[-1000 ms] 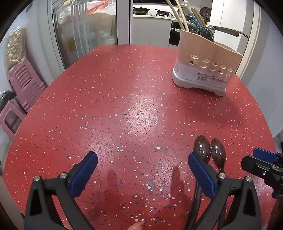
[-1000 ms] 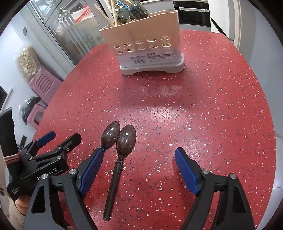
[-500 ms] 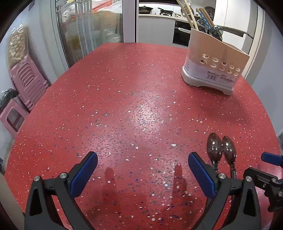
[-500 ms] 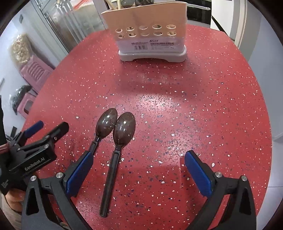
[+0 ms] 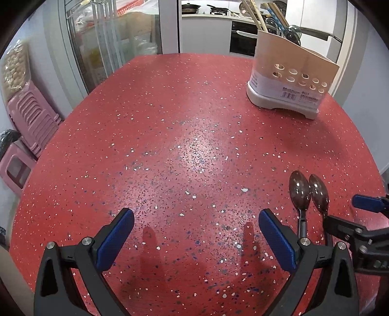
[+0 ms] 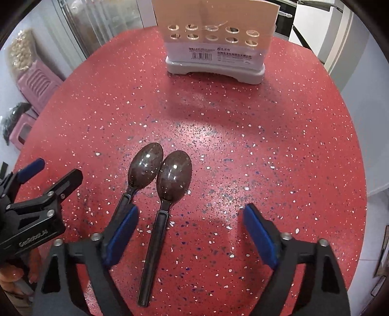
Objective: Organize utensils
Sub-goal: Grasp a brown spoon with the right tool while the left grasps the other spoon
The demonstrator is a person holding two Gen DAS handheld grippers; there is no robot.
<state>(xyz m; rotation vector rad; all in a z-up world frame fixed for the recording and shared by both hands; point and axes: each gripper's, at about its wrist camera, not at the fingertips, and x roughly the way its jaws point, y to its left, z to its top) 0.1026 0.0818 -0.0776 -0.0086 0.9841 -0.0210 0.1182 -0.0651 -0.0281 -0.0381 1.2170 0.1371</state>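
Two dark brown spoons lie side by side on the red speckled table [image 5: 182, 121], bowls pointing toward the beige utensil holder [image 6: 214, 36]. My right gripper [image 6: 190, 223] hangs low over them, its jaws closing. The right spoon [image 6: 173, 176] has its handle between the blue pads, untouched. The left spoon [image 6: 145, 167] has its handle partly hidden under the left finger. My left gripper [image 5: 195, 226] stands open over bare table, with the spoons [image 5: 308, 194] to its right. The holder [image 5: 291, 73] has several utensils in it.
Pink plastic stools [image 5: 31, 121] are stacked off the table's left edge. A glass-door cabinet [image 5: 109, 36] and a kitchen counter [image 5: 206, 14] stand beyond the far edge. In the right wrist view, my left gripper [image 6: 54, 171] is at the left, close to the spoons.
The right gripper has tipped down and come closer to the spoons, now straddling the right spoon's handle with narrower jaws. The left gripper has shifted left, off the spoons.
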